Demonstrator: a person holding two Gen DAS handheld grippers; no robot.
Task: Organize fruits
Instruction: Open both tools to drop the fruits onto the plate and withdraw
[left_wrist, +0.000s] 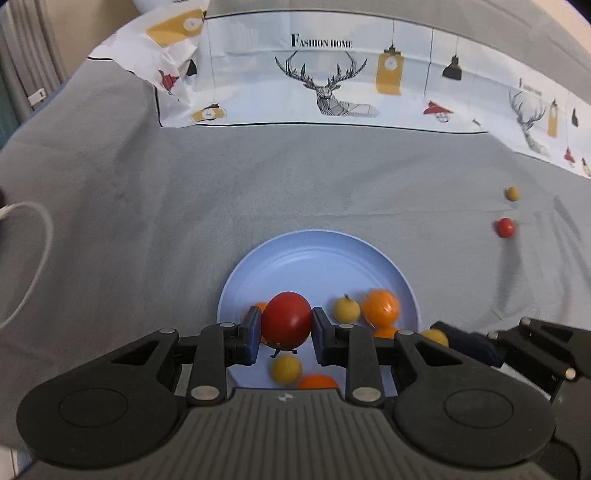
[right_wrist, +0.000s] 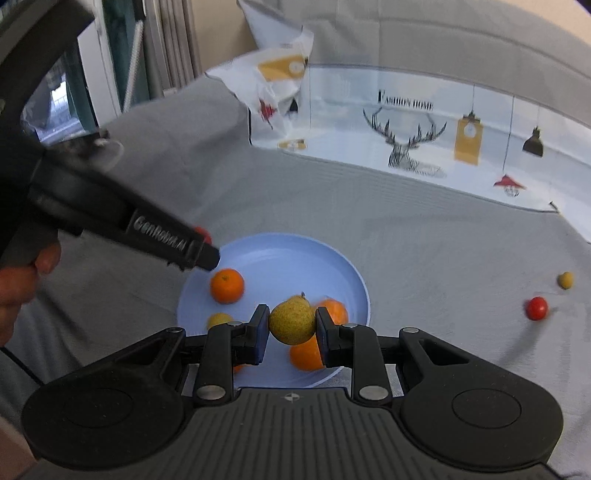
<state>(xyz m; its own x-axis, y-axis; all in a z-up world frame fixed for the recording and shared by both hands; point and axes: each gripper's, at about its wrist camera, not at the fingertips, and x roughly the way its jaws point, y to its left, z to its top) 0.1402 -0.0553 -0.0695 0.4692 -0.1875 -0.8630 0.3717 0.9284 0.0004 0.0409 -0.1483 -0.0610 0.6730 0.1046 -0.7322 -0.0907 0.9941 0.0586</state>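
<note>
A light blue plate (left_wrist: 314, 258) (right_wrist: 280, 258) lies on the grey cloth. My left gripper (left_wrist: 286, 326) is shut on a red tomato (left_wrist: 287, 319) and holds it above the plate's near part. My right gripper (right_wrist: 291, 323) is shut on a yellow-green pear (right_wrist: 293, 320) over the plate's near side. Oranges (left_wrist: 381, 307) (right_wrist: 226, 285) and small yellow fruits (left_wrist: 346, 309) (right_wrist: 219, 319) lie in the plate. A small red fruit (left_wrist: 504, 227) (right_wrist: 536, 308) and a small yellow fruit (left_wrist: 512, 193) (right_wrist: 565, 280) lie on the cloth to the right.
A white printed sheet with deer drawings (left_wrist: 332, 85) (right_wrist: 424, 140) covers the far side of the table. A white cable (left_wrist: 33, 236) lies at the left. The left gripper's body (right_wrist: 129, 221) reaches over the plate's left rim in the right wrist view.
</note>
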